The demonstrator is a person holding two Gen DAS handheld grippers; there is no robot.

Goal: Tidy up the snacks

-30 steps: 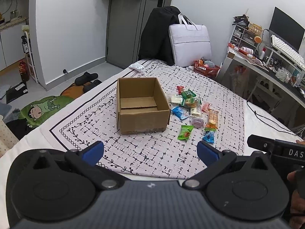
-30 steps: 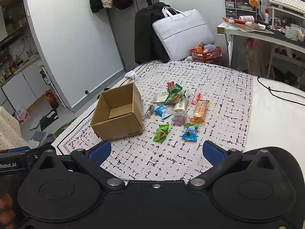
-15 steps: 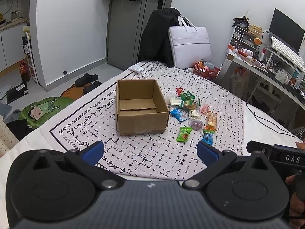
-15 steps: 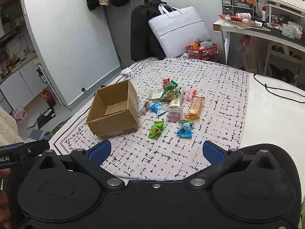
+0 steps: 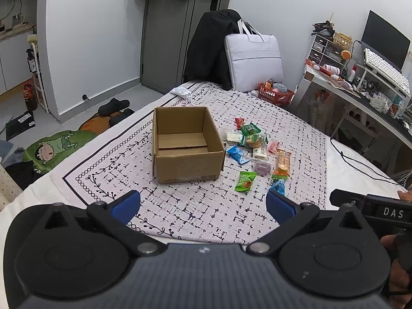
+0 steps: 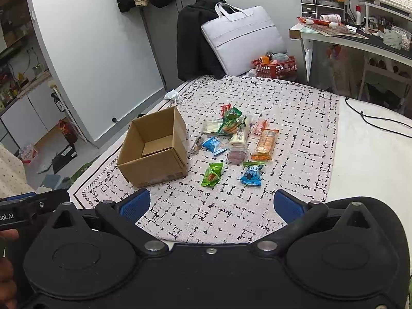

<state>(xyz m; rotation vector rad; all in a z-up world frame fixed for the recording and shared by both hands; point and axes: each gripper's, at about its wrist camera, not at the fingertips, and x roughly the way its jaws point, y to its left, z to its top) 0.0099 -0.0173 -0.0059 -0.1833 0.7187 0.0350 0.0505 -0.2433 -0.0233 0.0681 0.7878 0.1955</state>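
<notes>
- Both tools hang back over the near edge of the patterned cloth, and nothing is in hand yet.
- The left gripper has its blue pads spread wide with only cloth between them; the right gripper is splayed just the same, empty.
- The snacks lie in a loose scatter ahead of both tools, all on the cloth, none in the cardboard box, which stands open-topped just beside them.
- Here is the relation that counts: from the right wrist view the scatter sits almost dead ahead, with the box off to the left of it; from the left wrist view the box is dead ahead and the packets lie off to the right.
- So the right gripper looks the better placed for the first pick, and the nearest pieces are the green packet and the blue packet, side by side but apart.
- The green packet's long axis runs roughly away from the tool, so a straight reach could close across its narrow width.
- Its carry would then go leftward to the box.
</notes>
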